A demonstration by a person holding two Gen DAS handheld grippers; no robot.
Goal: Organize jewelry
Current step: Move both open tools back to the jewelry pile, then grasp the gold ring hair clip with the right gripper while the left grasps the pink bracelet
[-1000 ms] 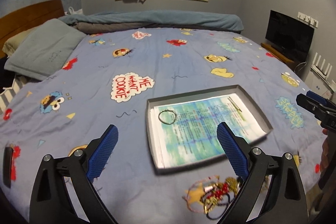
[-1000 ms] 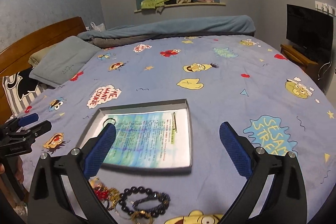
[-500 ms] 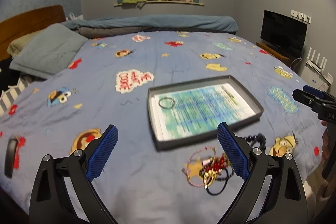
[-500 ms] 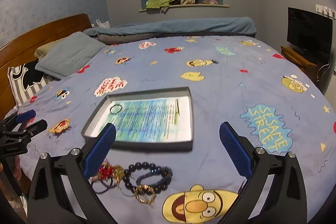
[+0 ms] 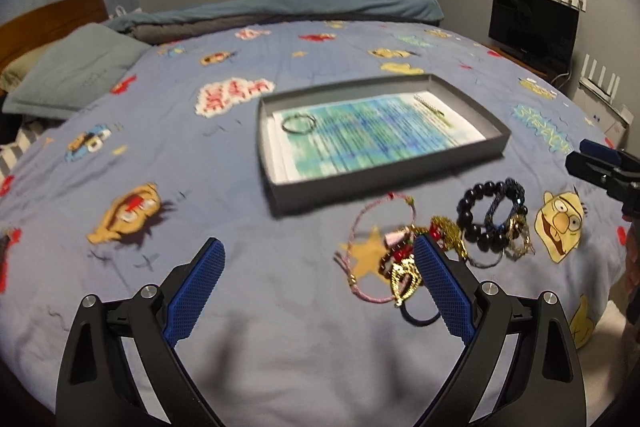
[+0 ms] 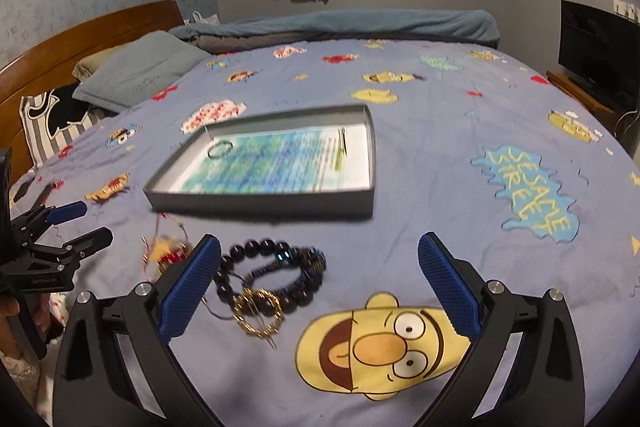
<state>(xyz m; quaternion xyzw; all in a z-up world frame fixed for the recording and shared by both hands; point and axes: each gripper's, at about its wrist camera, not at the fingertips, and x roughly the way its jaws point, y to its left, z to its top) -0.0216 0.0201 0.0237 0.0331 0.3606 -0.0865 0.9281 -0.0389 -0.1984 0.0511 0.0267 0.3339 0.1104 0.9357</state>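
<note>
Readably, the blue cartoon-print bedsheet (image 6: 420,147) carries "SESAME STREET" in yellow on a blue splash (image 6: 528,191); the red lettering on the white cloud patch (image 5: 232,95) is too blurred to read, as is the print on the blue-green paper sheet (image 5: 368,135) lining the shallow grey cardboard tray (image 5: 496,131). Inside the tray, near its left end, lies a thin dark ring bracelet (image 5: 298,124); a slim gold bar (image 5: 430,105) lies at the right end. Just in front of the tray, on the bed, sits the jewelry pile: black bead bracelet (image 6: 256,251), blue beaded bracelet (image 6: 296,267), gold chain piece (image 6: 258,311), pink cord bracelet (image 5: 380,227), red-and-gold bits (image 5: 404,267). Left tool (image 5: 316,287) is spread wide, holding nothing, w/ its right finger overlapping the pile's edge. Right tool (image 6: 318,285) is likewise spread and empty, above the beads. Beyond: grey-blue pillow (image 6: 140,75), wooden headboard (image 6: 80,31), black TV (image 5: 532,23).
</note>
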